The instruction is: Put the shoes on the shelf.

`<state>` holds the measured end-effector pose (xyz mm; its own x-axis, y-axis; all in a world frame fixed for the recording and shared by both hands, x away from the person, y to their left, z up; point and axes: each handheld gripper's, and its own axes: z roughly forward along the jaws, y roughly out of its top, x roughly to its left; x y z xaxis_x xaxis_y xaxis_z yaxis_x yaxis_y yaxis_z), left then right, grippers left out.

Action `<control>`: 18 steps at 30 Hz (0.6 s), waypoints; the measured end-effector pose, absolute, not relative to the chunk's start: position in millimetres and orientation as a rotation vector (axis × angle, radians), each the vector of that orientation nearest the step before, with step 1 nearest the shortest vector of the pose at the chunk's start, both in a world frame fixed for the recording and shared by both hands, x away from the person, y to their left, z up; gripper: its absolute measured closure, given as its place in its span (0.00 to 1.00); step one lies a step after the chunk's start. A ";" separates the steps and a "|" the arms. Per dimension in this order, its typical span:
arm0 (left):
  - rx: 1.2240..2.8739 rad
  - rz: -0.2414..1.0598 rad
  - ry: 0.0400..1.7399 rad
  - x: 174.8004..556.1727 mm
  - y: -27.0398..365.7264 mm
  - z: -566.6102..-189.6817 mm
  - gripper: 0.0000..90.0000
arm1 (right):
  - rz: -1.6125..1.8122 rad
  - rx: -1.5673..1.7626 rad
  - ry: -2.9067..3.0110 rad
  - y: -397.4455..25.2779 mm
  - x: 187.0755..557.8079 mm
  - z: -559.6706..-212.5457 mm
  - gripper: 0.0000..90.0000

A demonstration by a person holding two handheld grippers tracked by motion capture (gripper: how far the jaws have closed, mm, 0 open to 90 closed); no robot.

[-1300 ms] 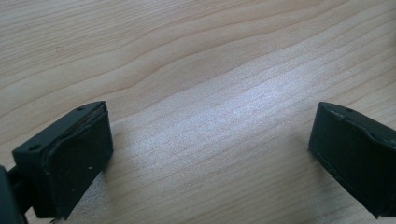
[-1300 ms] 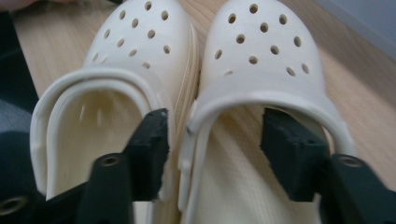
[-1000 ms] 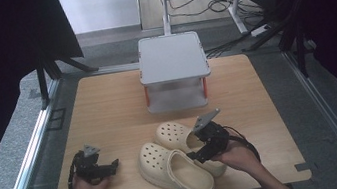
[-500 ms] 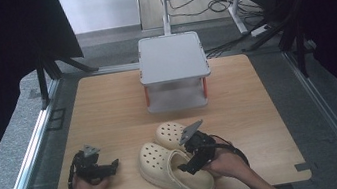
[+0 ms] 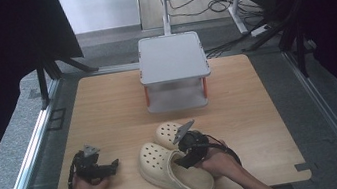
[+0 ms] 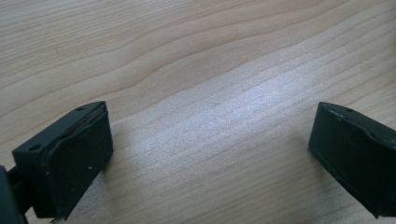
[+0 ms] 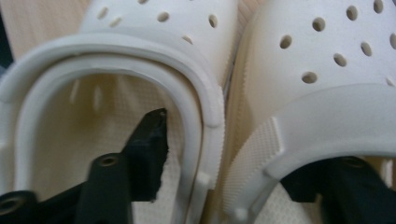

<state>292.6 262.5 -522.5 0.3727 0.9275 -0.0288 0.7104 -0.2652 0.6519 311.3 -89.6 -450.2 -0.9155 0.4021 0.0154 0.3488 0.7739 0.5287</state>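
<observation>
Two clogs (image 5: 175, 172) side by side before the stand (image 5: 173, 71); gripper (image 5: 184, 159) seemingly between them.

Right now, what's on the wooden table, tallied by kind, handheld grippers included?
Cream clogs: 2, a nearer one and a farther one
Grey two-tier stand with orange legs: 1
Handheld grippers: 2, the left gripper and the right gripper
Total: 5
</observation>
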 end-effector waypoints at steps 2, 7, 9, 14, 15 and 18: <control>2.059 0.488 1.408 292.6 262.5 -522.5 0.00 | 0.803 0.609 2.859 -89.1 311.9 -450.6 0.54; 2.059 0.488 1.407 292.6 262.5 -522.5 0.00 | 0.792 0.667 2.886 -90.2 315.2 -450.8 0.65; 2.059 0.488 1.408 292.6 262.5 -522.5 0.00 | 0.801 0.684 2.901 -90.6 315.7 -450.2 0.67; 2.058 0.487 1.406 292.6 262.5 -522.6 0.00 | 0.798 0.728 2.902 -89.4 314.5 -448.6 0.71; 2.058 0.486 1.406 292.6 262.5 -522.6 0.00 | 0.799 0.738 2.900 -89.5 314.6 -447.7 0.71; 2.058 0.486 1.405 292.7 262.6 -522.6 0.00 | 0.795 0.724 2.902 -89.7 314.0 -443.6 0.72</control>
<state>292.7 262.6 -522.6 0.3744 0.9268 -0.0305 0.7098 -0.2652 0.6525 314.0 -89.7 -443.6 -0.8897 0.4502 0.0764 0.4262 0.7587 0.4927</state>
